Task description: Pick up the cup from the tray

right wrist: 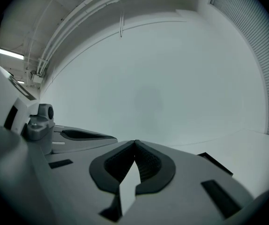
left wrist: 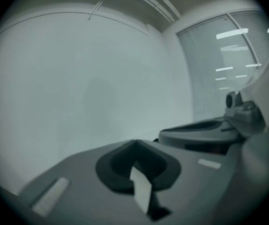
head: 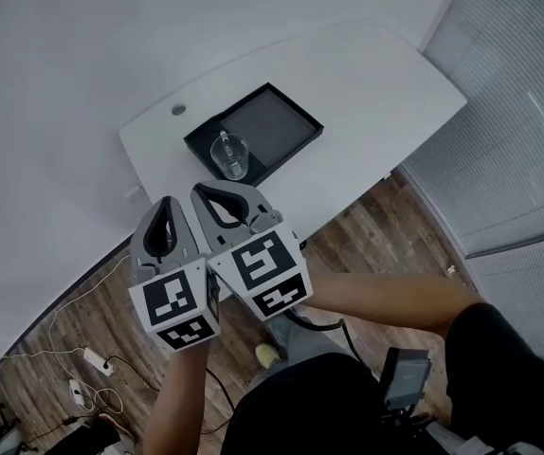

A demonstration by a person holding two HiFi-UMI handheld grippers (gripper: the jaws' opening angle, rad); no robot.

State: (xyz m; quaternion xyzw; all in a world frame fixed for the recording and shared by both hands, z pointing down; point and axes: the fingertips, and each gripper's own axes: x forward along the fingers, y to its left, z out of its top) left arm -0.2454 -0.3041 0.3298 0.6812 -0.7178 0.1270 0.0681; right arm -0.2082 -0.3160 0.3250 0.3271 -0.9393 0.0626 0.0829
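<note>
Clear cup (head: 229, 156) stands upright in the near-left corner of the black tray (head: 274, 124) on the white table (head: 376, 93). Left gripper (head: 170, 201) and right gripper (head: 200, 190) are held side by side near the table's front edge, apart from the tray. Both pairs of jaws are clenched tip to tip, with nothing between them.

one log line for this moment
phase: before reach | left tool: shut, empty | right tool: shut, empty, beside left | cup: on tray, near corner, untouched | tray: on white table
</note>
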